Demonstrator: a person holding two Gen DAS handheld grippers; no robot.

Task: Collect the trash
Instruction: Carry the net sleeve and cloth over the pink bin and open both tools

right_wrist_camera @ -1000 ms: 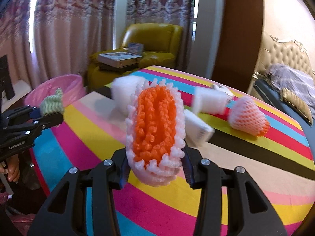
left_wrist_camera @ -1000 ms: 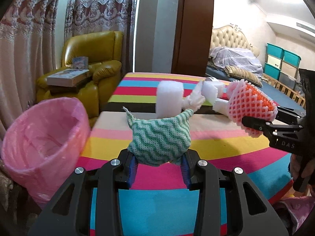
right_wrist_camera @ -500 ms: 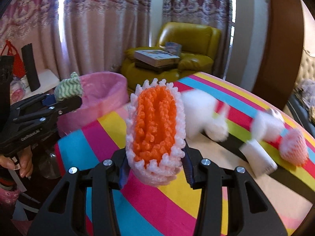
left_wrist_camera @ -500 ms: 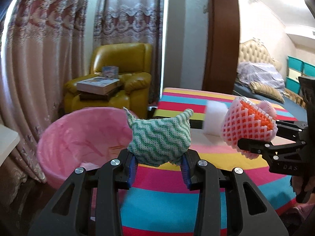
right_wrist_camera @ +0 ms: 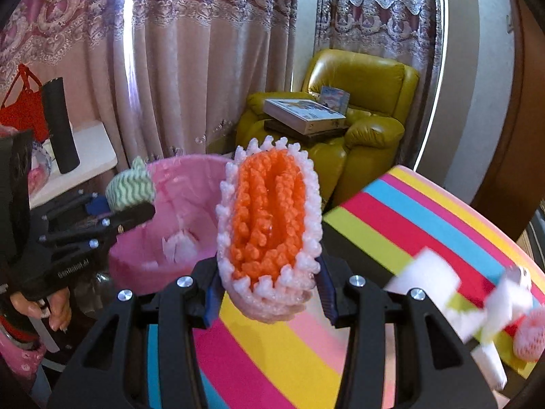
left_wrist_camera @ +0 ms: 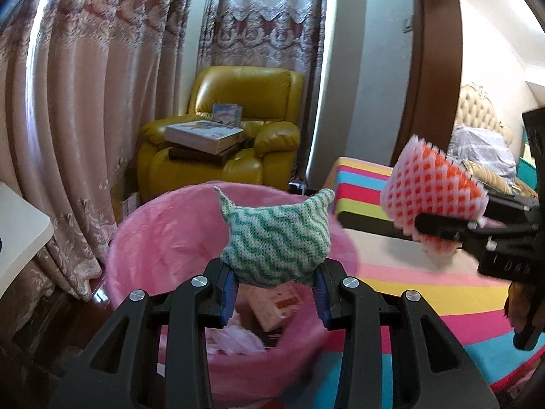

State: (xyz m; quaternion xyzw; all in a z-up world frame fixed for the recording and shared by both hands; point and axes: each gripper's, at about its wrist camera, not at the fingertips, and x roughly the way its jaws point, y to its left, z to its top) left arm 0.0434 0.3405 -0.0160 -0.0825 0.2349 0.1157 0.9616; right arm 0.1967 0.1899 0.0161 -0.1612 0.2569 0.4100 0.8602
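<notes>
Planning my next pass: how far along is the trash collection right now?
Done: the pink-lined bin already holds scraps, including a small carton.

In hand: the left claw grips a green wavy cloth over the bin; the right claw holds an orange-and-white foam net, still over the table edge.

Left: white foam pieces and another foam net remain on the striped table.
</notes>
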